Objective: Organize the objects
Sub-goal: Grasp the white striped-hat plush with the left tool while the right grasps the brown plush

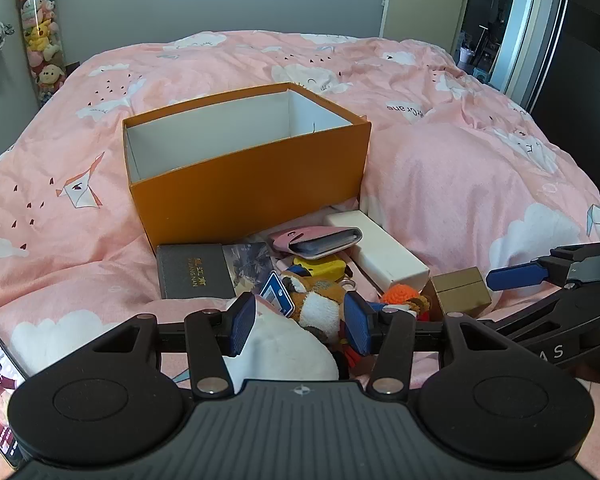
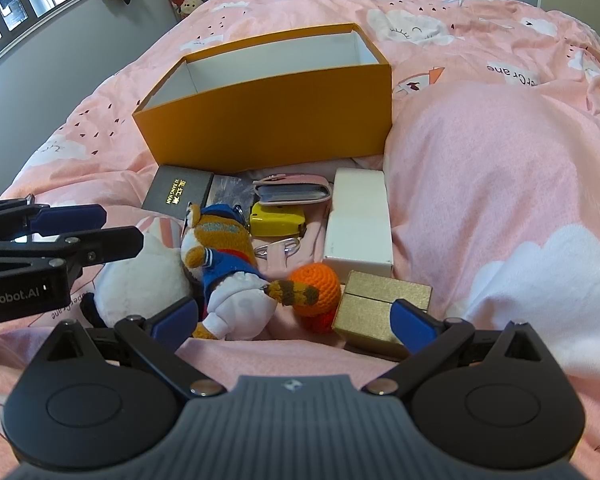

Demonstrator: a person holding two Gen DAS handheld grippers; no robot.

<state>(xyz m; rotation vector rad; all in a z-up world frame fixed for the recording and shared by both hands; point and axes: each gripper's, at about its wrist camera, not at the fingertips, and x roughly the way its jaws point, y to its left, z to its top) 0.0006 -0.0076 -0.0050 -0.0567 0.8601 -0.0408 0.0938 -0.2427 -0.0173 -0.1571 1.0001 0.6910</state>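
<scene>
Both claws, left [image 1: 300, 322] and right [image 2: 294, 320], gape released over the tiger plush [image 2: 228, 264], lying lengthwise toward the orange box [image 2: 268, 120].

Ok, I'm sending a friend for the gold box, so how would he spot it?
Start at the big open orange cardboard box on the pink bed. In the pile before it, nearest you, the small gold box sits beside the orange crocheted ball, the only metallic thing there.

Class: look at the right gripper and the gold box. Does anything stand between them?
Nothing visible does. The open right gripper hangs just short of the gold box, whose near corner sits by its right finger; the orange crochet toy lies beside it.
</scene>
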